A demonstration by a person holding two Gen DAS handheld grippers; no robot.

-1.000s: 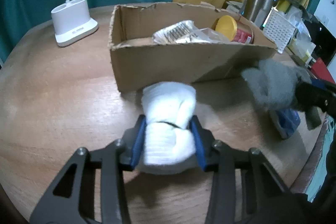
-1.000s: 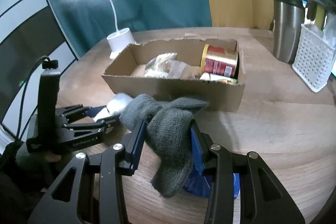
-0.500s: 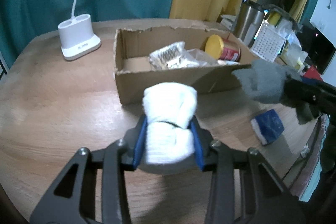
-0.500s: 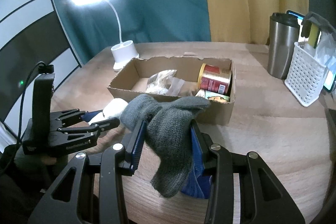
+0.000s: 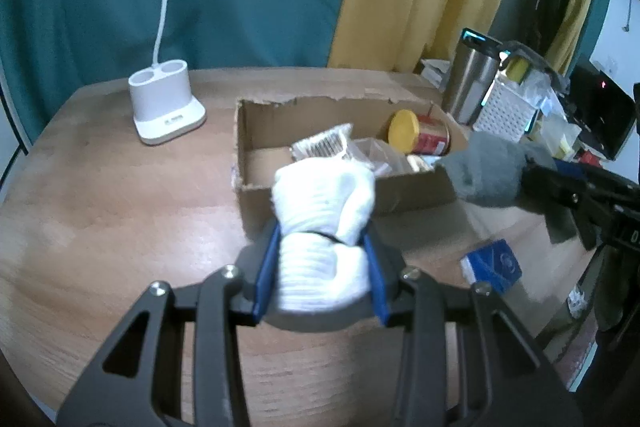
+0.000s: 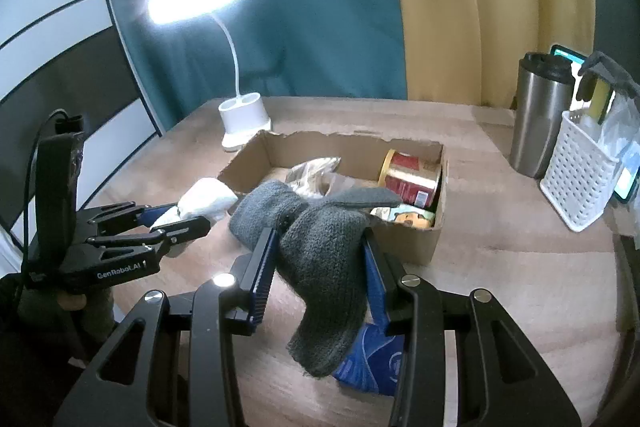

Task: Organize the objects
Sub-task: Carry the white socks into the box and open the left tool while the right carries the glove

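Both grippers tilted down over the counter [image 5: 100,187], in front of the box [image 6: 408,243]. Left gripper [image 5: 320,267] fingers clamped on white sock roll [image 5: 324,219], right gripper [image 6: 318,263] clamped on grey sock [image 6: 320,255], both off the counter.

blue packet [image 6: 372,363] mostly hidden behind grey sock [image 6: 320,247], label unreadable, perhaps tissues, left view softly blurred

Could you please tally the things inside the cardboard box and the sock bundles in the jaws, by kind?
Sock bundles: 2, white sock bundle and grey sock bundle.
Cans in the cardboard box: 1, red can.
Clear snack packets: 2 at least.
Total: 5.
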